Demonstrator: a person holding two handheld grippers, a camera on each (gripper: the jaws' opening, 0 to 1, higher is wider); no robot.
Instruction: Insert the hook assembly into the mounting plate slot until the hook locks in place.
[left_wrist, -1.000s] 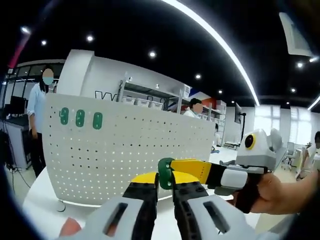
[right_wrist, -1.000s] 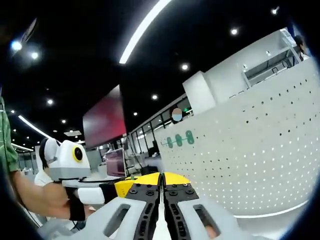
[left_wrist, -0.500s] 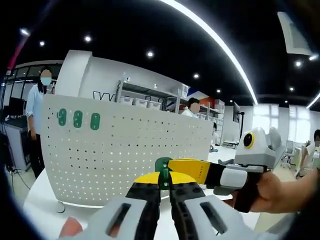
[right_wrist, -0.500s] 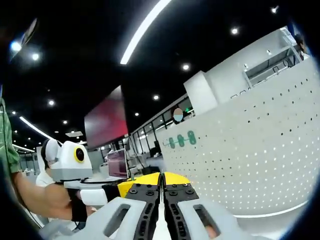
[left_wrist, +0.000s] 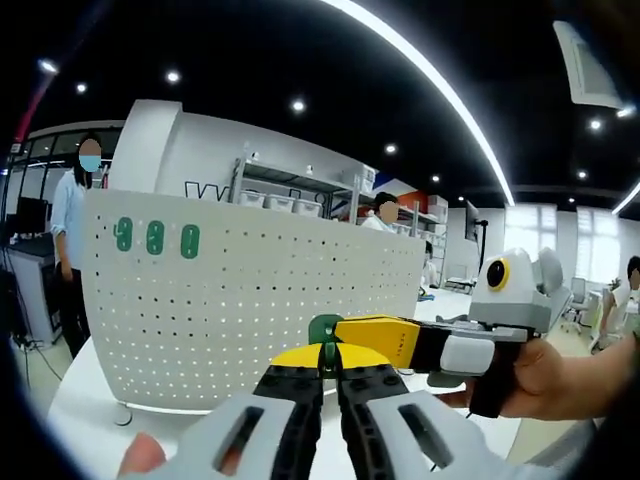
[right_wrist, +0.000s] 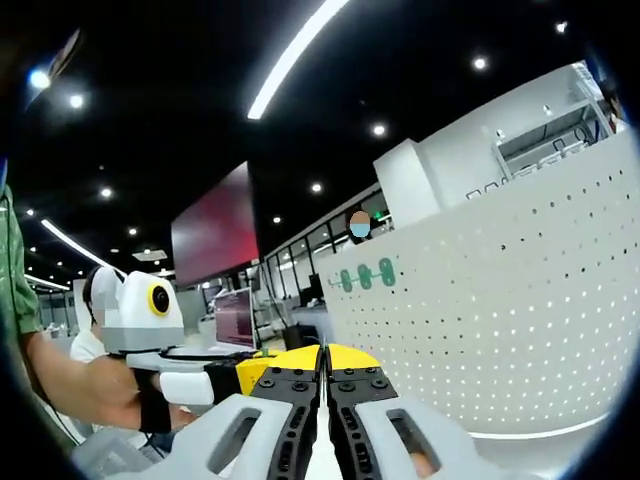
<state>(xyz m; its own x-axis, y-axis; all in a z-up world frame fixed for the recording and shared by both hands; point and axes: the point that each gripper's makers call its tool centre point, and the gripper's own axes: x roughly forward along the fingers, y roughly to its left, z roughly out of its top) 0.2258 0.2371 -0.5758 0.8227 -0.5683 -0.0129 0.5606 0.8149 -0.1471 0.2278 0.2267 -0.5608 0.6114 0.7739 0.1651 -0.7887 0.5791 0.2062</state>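
Jaws of left gripper (left_wrist: 322, 372) pinch the green hook (left_wrist: 324, 330), its end upward; right gripper (right_wrist: 322, 372) jaws closed together. Three green hooks (left_wrist: 155, 238) stand upright on the white pegboard (left_wrist: 300, 300).

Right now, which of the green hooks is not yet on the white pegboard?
The green hook pinched in the left gripper; the three other hooks sit in a row on the pegboard.

Matt white perforated pegboard (left_wrist: 250, 300); smooth green plastic hook (left_wrist: 323, 328); glossy yellow-tipped jaws
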